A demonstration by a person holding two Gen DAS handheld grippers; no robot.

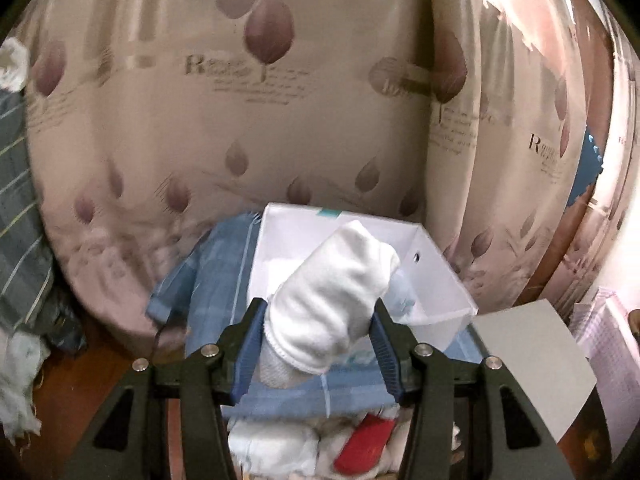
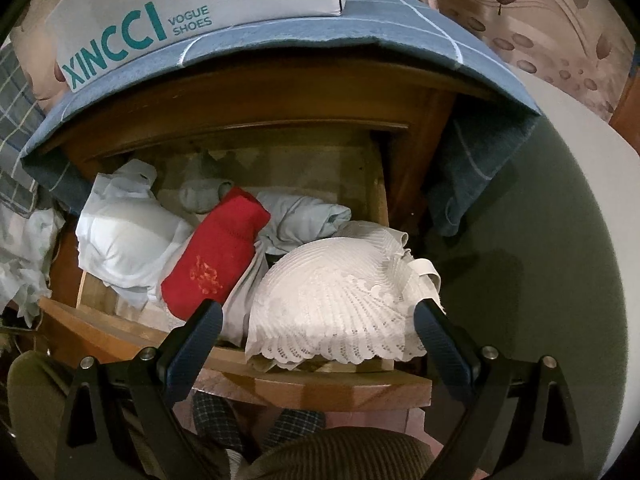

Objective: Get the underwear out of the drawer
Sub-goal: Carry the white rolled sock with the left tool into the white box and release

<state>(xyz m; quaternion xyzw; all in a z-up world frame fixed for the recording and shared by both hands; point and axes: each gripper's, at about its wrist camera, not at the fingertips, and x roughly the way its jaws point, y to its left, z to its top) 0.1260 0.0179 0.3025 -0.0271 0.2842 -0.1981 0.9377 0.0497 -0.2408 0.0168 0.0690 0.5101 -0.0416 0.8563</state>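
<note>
Left gripper (image 1: pixel 318 322) clamps white underwear (image 1: pixel 332 292) above the drawer (image 2: pixel 280 384) (lift step); next needs a drop spot. Right gripper (image 2: pixel 318 320) gapes empty.

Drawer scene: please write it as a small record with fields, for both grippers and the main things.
left gripper: shut on white rolled garment, held above the white shoe box
right gripper: open, above the drawer front, holding nothing
drawer: pulled open, wooden
inside drawer: red garment, white lace bra, white padded bra
on top of cabinet: blue cloth under the shoe box
</note>
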